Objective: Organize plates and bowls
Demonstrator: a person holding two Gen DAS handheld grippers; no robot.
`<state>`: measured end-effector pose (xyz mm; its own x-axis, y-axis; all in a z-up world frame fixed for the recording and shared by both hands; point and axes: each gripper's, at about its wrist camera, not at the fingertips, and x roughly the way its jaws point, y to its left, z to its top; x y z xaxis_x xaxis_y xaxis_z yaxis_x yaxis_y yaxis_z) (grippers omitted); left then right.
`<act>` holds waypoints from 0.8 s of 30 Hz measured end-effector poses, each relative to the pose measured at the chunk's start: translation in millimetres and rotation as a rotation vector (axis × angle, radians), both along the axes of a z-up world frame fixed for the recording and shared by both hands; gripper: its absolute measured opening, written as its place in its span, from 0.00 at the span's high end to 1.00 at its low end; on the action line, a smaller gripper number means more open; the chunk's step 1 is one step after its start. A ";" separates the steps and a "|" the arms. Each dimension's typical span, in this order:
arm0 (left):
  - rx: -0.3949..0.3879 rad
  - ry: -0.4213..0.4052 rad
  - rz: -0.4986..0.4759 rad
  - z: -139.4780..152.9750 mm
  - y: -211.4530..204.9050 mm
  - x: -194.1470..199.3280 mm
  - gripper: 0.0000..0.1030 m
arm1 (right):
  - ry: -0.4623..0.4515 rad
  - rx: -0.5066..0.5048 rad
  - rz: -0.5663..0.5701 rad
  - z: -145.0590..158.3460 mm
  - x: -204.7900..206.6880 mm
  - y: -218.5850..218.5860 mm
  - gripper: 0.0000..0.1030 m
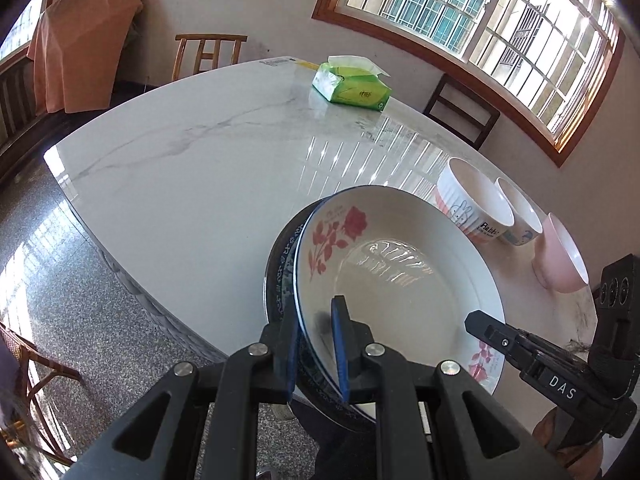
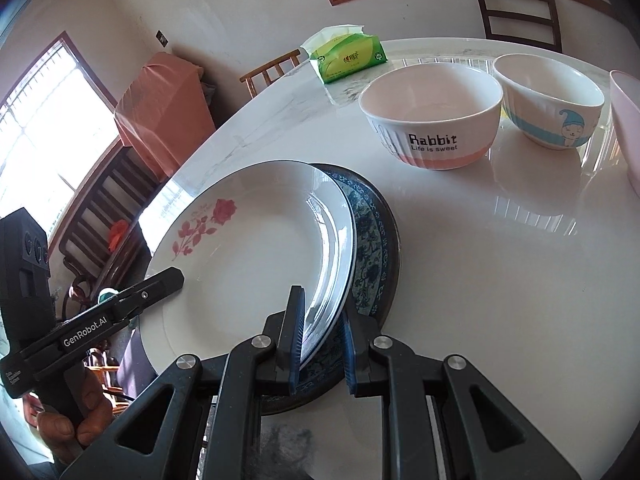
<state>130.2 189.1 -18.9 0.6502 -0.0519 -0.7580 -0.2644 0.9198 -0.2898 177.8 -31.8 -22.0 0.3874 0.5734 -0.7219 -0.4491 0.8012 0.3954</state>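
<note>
With both grippers pinching opposite sides of the stack, everything rides on those thin edges. The white rose plate [image 2: 256,248] sits skewed on top of the blue patterned plate [image 2: 370,240], its rim hanging past the one below, and the pair is at the near edge of the marble table [image 1: 180,168], partly out over the floor in the left wrist view.

Glazed ceramic, I'd judge: stiff, fairly heavy for a rim grip, slick under the pads and quick to chip or shatter if it drops. The rim is the only handle these fingers can use, and two holds on opposite sides look the safe way to carry it level.

The left gripper [image 1: 318,344] has its blue pads [image 1: 342,344] nearly together, squeezed on the rim, with both plate edges running between them. The right gripper [image 2: 320,340] does the same on its side, fingers close together across both rims, though whether the far pad bears fully on the lower plate I cannot tell. Both tools angle downward toward the tabletop, coming in from the person's side.

Beyond the stack stand the Rabbit bowl [image 2: 432,120], the cartoon bowl [image 2: 552,108] just beside it, and the pink bowl [image 1: 560,256] next along, with a green tissue pack [image 1: 352,88] well apart at the back. A hand [image 2: 76,428] grips the left tool's handle.
</note>
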 end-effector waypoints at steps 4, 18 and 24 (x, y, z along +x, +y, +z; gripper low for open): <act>-0.006 0.003 -0.005 -1.5 0.8 2.2 0.86 | -0.015 -0.012 -0.002 0.6 1.4 0.8 0.84; -0.005 0.012 -0.009 -7.8 1.3 3.7 0.85 | -0.119 -0.084 0.005 2.4 -4.0 8.6 0.83; 0.005 0.009 -0.012 -8.0 1.1 3.1 0.85 | -0.210 -0.142 0.015 5.7 -11.2 16.5 0.71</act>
<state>133.4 190.2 -26.8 0.6427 -0.0558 -0.7641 -0.2563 0.9242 -0.2830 166.6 -15.2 -16.3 0.5294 0.4787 -0.7004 -0.5217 0.8347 0.1761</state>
